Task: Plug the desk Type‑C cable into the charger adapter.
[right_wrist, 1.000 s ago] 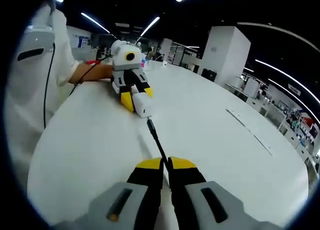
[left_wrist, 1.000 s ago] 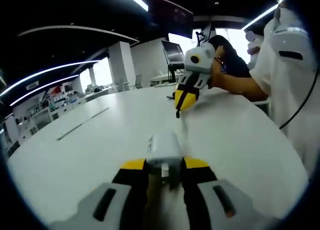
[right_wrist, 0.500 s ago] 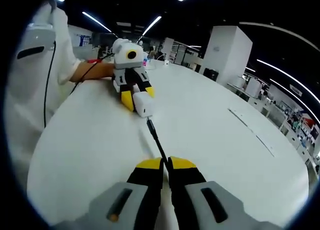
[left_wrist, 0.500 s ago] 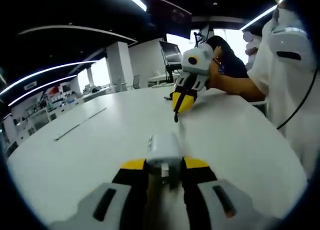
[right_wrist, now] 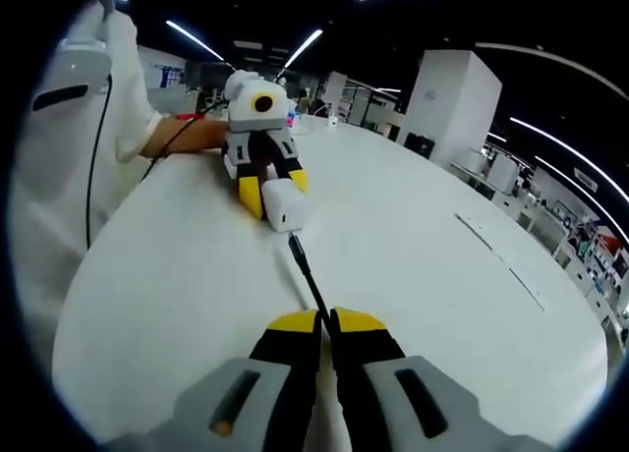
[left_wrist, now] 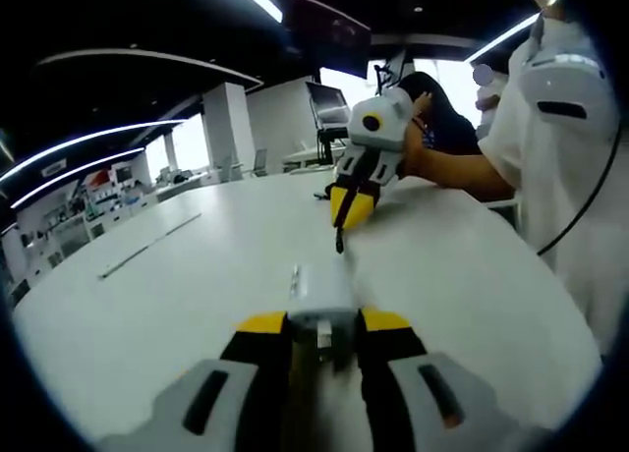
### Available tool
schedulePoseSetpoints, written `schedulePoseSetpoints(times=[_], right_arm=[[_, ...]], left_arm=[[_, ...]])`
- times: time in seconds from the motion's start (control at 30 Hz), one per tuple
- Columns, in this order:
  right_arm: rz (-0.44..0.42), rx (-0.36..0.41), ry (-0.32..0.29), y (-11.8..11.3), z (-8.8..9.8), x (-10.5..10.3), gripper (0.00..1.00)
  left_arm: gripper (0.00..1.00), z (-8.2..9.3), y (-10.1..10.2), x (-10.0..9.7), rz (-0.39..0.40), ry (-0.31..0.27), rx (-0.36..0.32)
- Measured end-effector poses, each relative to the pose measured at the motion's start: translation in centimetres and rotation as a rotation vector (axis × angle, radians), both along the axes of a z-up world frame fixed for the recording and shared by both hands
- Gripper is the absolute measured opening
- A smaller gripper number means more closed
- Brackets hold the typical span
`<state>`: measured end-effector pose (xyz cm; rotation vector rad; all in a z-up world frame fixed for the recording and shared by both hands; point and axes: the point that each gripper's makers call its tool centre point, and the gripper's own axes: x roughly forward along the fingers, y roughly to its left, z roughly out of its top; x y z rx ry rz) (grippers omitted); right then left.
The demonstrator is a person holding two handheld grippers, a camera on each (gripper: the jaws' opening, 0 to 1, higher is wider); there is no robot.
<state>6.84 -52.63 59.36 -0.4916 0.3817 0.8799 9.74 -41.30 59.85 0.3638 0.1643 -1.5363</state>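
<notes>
In the left gripper view my left gripper (left_wrist: pixel 324 323) is shut on a white charger adapter (left_wrist: pixel 318 290), which sticks forward from the yellow-tipped jaws over the white table (left_wrist: pixel 187 295). Beyond it the right gripper (left_wrist: pixel 351 203) hangs above the table with a short black Type-C plug (left_wrist: pixel 339 240) pointing down toward the adapter. In the right gripper view my right gripper (right_wrist: pixel 326 321) is shut on the black cable (right_wrist: pixel 308 278); its plug end points at the charger adapter (right_wrist: pixel 281 206) held by the left gripper (right_wrist: pixel 270 192), with a small gap between plug and adapter.
A person in white (left_wrist: pixel 565 147) stands at the table's edge, with an arm (left_wrist: pixel 462 169) reaching to the right gripper; the sleeve (right_wrist: pixel 69 128) fills the left side. A thin strip (left_wrist: pixel 147 246) lies on the tabletop. Office desks and pillars stand behind.
The right gripper with its plug has drifted slightly left and nearer the adapter in the left gripper view. Both grips are unchanged.
</notes>
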Motion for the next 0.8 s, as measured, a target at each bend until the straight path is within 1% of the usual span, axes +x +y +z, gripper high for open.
schedulePoseSetpoints(times=[0.8], right_arm=[[0.029, -0.012, 0.004, 1.2, -0.4, -0.3, 0.03]], left_arm=[[0.26, 0.0, -0.2, -0.8, -0.044, 0.002, -0.003]])
